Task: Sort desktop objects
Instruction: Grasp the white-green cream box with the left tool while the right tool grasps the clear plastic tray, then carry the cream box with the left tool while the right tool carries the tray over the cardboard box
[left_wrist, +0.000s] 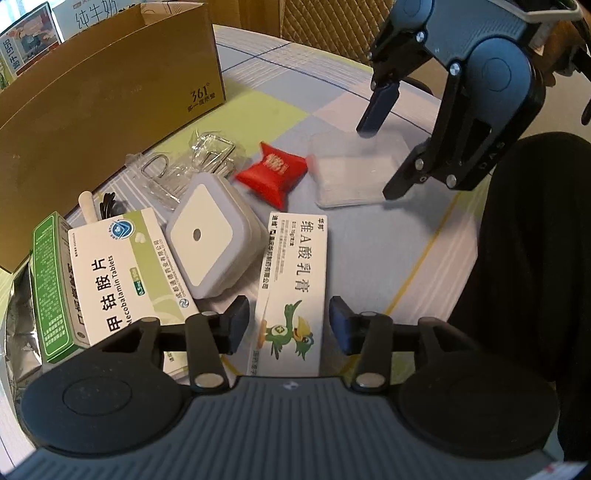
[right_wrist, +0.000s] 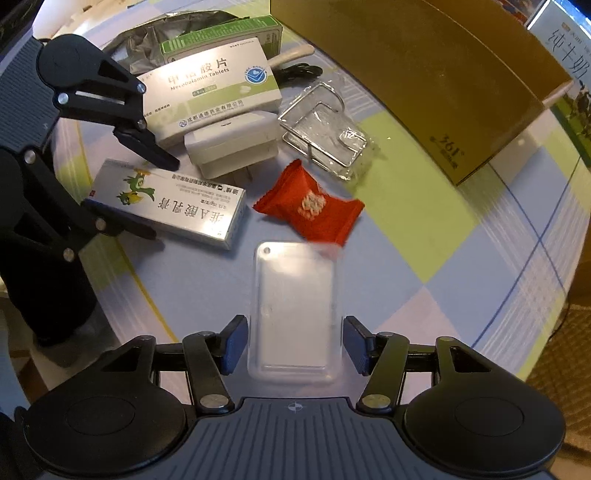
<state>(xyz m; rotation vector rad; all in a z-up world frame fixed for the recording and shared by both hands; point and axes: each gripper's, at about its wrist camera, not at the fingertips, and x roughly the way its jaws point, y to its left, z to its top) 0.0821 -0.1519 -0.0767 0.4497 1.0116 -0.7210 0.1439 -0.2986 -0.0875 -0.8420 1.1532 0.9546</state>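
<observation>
**Sorting Status: Both Grippers Positioned, No Item Lifted**

Nearest the right wrist camera, the right gripper stands released, its blue pads either side of a clear, flat rectangular plastic case at lower centre of the frame. A narrow gap shows on each side; the pads do not appear to touch the case. In the left wrist view the same case lies right of centre, under the right gripper.

The left gripper is likewise released. Its pads straddle the near end of a long white ointment carton with a green bird printed on it, at lower centre of that view. Contact cannot be confirmed.

Remaining items on the pastel checked tablecloth:

- red foil sweet wrapper, centre of frame, its edge just beside the far end of the case;
- white square plug-in night light, above the carton;
- white-and-green tablet box, upper left, with a second green box behind it;
- wire rack in clear wrapping, upper centre.

A large tan cardboard box occupies the upper right.

Judgement: the task is at an early stage. All visible items lie loosely clustered on the cloth, and no sorted group is apparent. The contents of the cardboard box are hidden. Two grasps are prepared; neither is closed. Every listed item remains to be placed.
</observation>
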